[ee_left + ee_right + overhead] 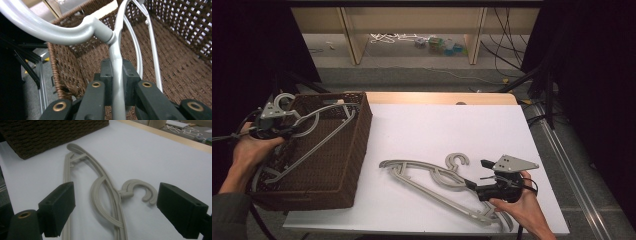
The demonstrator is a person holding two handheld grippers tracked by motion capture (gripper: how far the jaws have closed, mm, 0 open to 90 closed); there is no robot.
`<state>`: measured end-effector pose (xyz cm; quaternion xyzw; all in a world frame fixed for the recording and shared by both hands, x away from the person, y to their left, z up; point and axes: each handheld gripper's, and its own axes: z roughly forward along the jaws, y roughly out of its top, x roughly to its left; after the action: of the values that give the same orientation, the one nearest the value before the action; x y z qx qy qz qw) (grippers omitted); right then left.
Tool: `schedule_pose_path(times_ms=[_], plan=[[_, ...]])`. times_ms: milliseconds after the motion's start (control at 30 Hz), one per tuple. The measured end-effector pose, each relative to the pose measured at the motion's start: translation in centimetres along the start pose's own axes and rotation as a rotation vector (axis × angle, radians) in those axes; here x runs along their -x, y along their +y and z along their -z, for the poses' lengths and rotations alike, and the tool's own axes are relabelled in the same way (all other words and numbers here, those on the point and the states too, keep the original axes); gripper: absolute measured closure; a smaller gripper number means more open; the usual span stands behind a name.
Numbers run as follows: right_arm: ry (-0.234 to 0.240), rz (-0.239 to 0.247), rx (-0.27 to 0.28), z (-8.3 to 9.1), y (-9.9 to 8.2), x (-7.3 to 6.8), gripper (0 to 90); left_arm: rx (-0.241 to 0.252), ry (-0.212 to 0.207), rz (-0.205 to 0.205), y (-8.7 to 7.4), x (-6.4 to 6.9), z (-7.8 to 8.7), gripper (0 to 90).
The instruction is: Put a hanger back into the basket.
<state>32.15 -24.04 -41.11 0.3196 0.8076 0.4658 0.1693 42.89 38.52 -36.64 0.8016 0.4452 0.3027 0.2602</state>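
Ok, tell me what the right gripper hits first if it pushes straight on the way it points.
Most likely the grey hanger on the table: the right gripper has its jaws open, aimed at its neck and hook. Depth is hard to judge; angled downward, it might meet the white tabletop just beyond.

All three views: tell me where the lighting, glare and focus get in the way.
High view: the white table is bright, both side edges fall into black, and the basket is dim. Left gripper view: glare streaks the grey hanger clamped in the left gripper. Right gripper view: the beige hanger is fairly sharp, the right gripper soft.
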Motion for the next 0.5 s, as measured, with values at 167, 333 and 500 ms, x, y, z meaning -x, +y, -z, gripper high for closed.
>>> schedule_pose_path(times_ms=[167, 333, 500], plan=[[0.001, -0.002, -0.006, 0.0, 0.0, 0.1, 16.1, -0.013, -0.006, 0.034, -0.4, 0.2, -1.0, 81.6], [-0.002, 0.003, 0.0, 0.0, 0.0, 0.0, 16.1, -0.056, -0.018, 0.042, -1.0, 0.5, -2.3, 81.5], [0.005, 0.0, -0.002, -0.1, 0.0, -0.1, 16.1, -0.108, -0.019, 0.047, -1.3, 0.5, -3.0, 81.4]])
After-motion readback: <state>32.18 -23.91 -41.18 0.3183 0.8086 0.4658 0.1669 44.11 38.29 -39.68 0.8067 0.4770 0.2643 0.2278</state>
